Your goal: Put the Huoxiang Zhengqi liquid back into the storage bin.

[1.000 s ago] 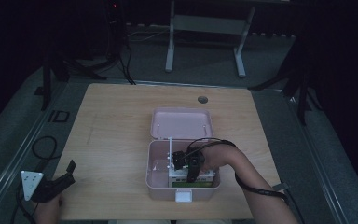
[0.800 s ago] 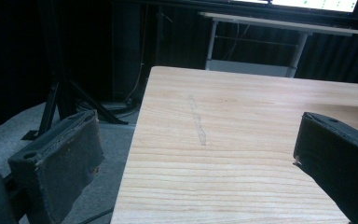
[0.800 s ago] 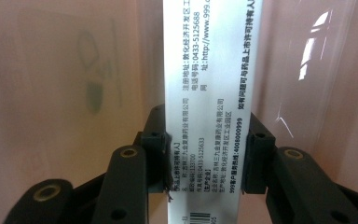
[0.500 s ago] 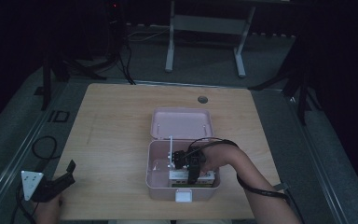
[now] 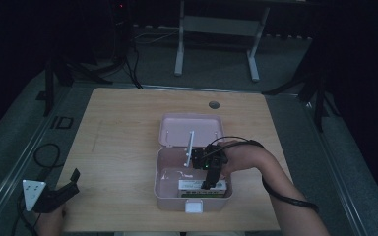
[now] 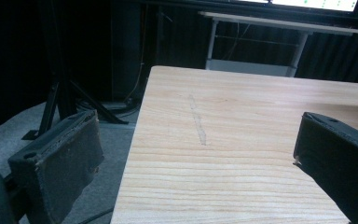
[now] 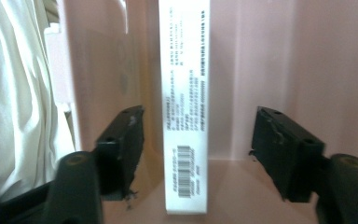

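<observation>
A pink plastic box [image 5: 157, 179] sits open near the table's front, its lid [image 5: 189, 129] lying flat behind it. A white carton with green print [image 5: 192, 185] lies inside along the front wall. My right gripper [image 5: 207, 185] points down into the box over the carton. In the right gripper view the carton [image 7: 185, 93] stands between the two pads of the right gripper [image 7: 198, 144] with a gap on each side. Those jaws have just been opening and now stand open. My left gripper [image 5: 71, 182] rests open at the table's front left corner, nothing between its pads [image 6: 70, 158].
A thin white upright piece [image 5: 189, 145] stands at the box's back rim. A round cable hole [image 5: 214, 104] is near the table's far edge. The wooden tabletop [image 6: 242, 121] stretches ahead of the left gripper. White cloth [image 7: 14, 93] shows beyond the box's wall.
The right hand has lifted a little above the carton in the box. The left gripper has stayed where it was.
</observation>
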`<state>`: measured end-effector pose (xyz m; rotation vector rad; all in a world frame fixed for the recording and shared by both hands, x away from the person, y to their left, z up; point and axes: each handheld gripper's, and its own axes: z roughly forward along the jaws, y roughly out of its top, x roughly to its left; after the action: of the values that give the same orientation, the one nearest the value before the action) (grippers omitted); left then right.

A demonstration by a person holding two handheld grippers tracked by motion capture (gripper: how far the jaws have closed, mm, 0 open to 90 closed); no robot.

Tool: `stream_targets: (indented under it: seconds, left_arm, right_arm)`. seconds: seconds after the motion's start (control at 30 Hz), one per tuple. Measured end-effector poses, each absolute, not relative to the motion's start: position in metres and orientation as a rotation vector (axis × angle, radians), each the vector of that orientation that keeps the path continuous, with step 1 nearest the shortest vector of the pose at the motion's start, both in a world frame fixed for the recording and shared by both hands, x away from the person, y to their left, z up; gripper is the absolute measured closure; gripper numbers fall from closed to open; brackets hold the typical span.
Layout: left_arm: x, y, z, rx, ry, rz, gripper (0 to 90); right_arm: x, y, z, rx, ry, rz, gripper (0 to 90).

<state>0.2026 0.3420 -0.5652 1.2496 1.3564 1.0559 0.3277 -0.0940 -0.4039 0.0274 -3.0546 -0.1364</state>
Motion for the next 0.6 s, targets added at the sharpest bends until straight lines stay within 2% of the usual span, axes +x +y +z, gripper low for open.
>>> stream_targets:
  seconds: [0.13, 0.27, 0.6]
  left_arm:
    - [0.203, 0.342, -0.565, 1.25, 1.356, 1.056, 1.2]
    - [0.203, 0.342, -0.565, 1.251, 1.357, 1.056, 1.2]
    - [0.203, 0.342, -0.565, 1.253, 1.357, 1.05, 1.2]
  right_arm:
    - [0.329, -0.105, -0.39, 0.021, -3.059, -0.207, 24.5]
    - [0.33, -0.118, -0.376, 0.021, -3.074, -0.293, 12.0]
    - [0.337, -0.159, -0.35, -0.038, -3.193, -0.452, 12.6]
